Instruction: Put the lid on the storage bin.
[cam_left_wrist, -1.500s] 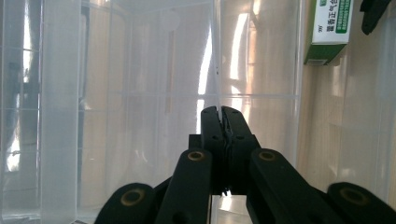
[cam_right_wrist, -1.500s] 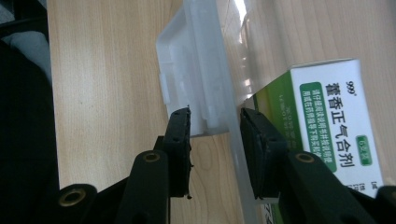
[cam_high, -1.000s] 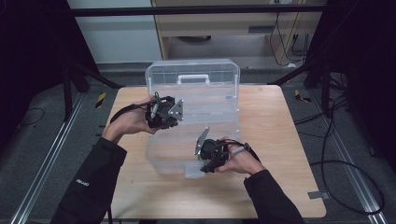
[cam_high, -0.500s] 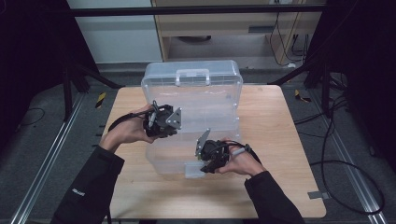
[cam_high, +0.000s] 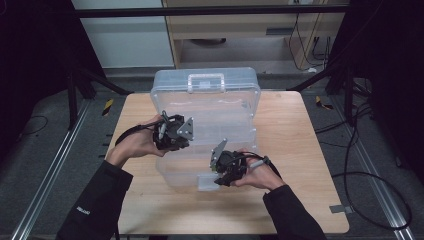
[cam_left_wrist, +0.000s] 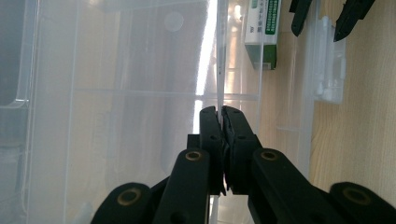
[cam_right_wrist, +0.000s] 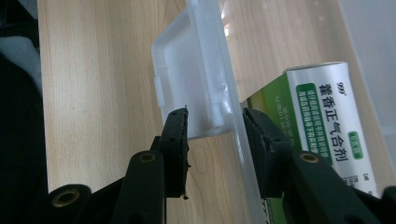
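Observation:
A clear plastic storage box (cam_high: 210, 150) stands on the wooden table (cam_high: 300, 130) with its lid (cam_high: 205, 95) raised at the back. My left gripper (cam_high: 186, 136) is shut on the lid's thin left edge (cam_left_wrist: 218, 70), which runs straight between its jaws (cam_left_wrist: 220, 112). My right gripper (cam_high: 216, 176) is at the box's front, and its jaws (cam_right_wrist: 215, 114) press on the front latch (cam_right_wrist: 191, 74) and the wall beside it. A white and green medicine carton (cam_right_wrist: 327, 116) lies inside the box (cam_left_wrist: 261, 28).
Bare wood lies to the right of the box and along the table's near edge (cam_high: 225, 220). Dark stands, rails and cables surround the table, and a cabinet (cam_high: 235, 30) sits behind it.
My left gripper has come slightly toward the near side with the lid's edge in it. The right gripper has stayed at the front latch.

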